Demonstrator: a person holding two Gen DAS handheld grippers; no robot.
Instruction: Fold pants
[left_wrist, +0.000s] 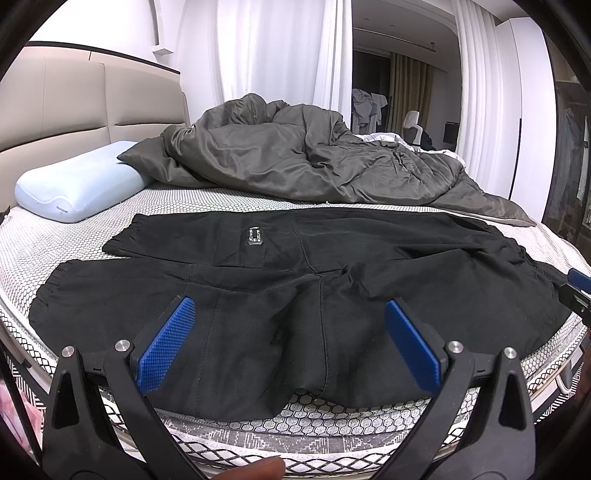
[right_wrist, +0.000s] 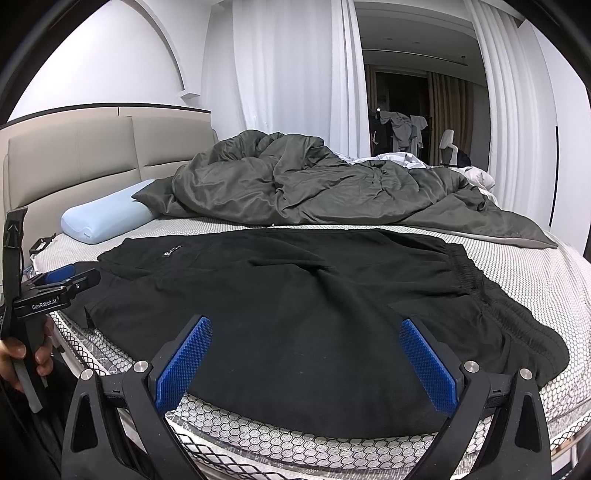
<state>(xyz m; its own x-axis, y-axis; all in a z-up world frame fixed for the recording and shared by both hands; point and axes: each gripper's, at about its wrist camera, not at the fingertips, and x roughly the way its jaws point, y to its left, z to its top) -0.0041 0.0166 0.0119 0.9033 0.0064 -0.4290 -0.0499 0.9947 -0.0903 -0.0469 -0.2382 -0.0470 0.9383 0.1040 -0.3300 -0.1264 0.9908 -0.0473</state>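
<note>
1. Both hand-held tools are hanging over the near edge of the black pants (left_wrist: 280, 295): the left gripper (left_wrist: 288, 325) is spreading its blue pads wide with nothing between them, and the right gripper (right_wrist: 304, 343) is doing the same.
2. Taking the pants as the landmark, they are lying flat across the near side of the honeycomb-patterned mattress (left_wrist: 66, 236), with the crumpled grey duvet (left_wrist: 295, 162) bunching up just beyond them.
3. Beyond the pants' cuff end, a pale blue pillow (left_wrist: 74, 188) is resting against the beige headboard (left_wrist: 74, 99).
4. Only the left wrist view is showing the small label (left_wrist: 255, 235) on the far leg clearly and both leg cuffs lying side by side.
5. Only the right wrist view is showing the gathered elastic waistband (right_wrist: 476, 280) at the pants' other end, plus a hand (right_wrist: 22, 354) gripping the left tool's handle beside the cuff end.
</note>
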